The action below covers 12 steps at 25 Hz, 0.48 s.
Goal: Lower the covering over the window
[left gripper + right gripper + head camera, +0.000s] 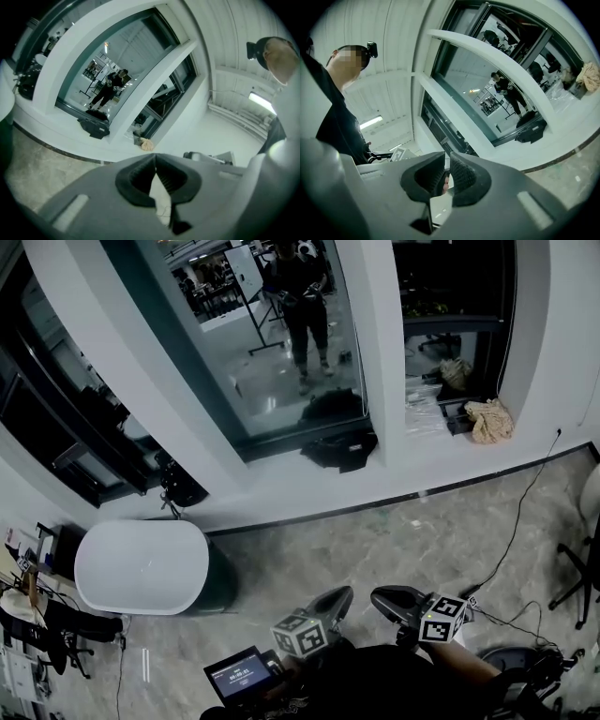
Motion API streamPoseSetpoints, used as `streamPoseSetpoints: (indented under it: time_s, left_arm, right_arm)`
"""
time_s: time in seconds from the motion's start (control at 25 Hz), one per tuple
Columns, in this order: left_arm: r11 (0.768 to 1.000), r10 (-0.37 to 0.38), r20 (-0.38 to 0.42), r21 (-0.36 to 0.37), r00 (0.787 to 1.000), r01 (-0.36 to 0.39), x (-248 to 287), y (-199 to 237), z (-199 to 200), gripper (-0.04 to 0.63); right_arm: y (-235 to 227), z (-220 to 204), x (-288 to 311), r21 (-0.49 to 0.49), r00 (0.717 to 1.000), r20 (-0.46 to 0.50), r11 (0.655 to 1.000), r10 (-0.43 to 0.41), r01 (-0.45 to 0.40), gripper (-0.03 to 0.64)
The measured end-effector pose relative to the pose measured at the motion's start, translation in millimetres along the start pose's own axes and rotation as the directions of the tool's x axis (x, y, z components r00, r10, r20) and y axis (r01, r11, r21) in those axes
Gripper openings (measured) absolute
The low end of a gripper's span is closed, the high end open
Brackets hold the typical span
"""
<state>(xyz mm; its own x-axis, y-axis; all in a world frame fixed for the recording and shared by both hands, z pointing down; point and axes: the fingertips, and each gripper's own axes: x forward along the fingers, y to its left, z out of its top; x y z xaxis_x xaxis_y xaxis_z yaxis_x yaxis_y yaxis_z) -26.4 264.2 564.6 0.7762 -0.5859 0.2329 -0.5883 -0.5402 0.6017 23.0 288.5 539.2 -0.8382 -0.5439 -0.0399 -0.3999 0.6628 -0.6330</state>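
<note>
The window [267,343] is a tall glass pane between white pillars, above a low white sill [309,488]. It reflects a standing person. The glass shows bare in all three views, with no covering in sight. It also appears as the window [110,75] in the left gripper view and as the window [487,84] in the right gripper view. My left gripper [336,599] is low in the head view, well short of the sill; its jaws [155,157] are shut on nothing. Beside it, my right gripper [392,598] has a narrow gap between its pads [459,173], with nothing between them.
A white rounded table [141,566] stands at the left. A black bag [342,448] lies on the sill and a beige cloth [489,420] lies further right. A cable [520,512] runs across the stone floor toward a chair base [577,582]. A small screen [242,674] sits by my body.
</note>
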Motion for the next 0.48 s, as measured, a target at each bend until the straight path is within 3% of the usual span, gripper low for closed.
streamPoseSetpoints:
  time_s: [0.24,0.48]
  left_arm:
    - [0.998,-0.061,-0.013,-0.018,0.998,0.06,32.3,56.8,39.5,0.002]
    - [0.991,-0.134,-0.02,0.004,0.991,0.135,54.9,125.6,120.2,0.002]
  right_arm:
    - [-46.4,21.6,51.9,0.0,0.997,0.021,0.997,-0.074,0.074,0.043]
    - [-85.0,73.9,148.9,-0.047,0.99,0.078,0.992,-0.116,0.119,0.061]
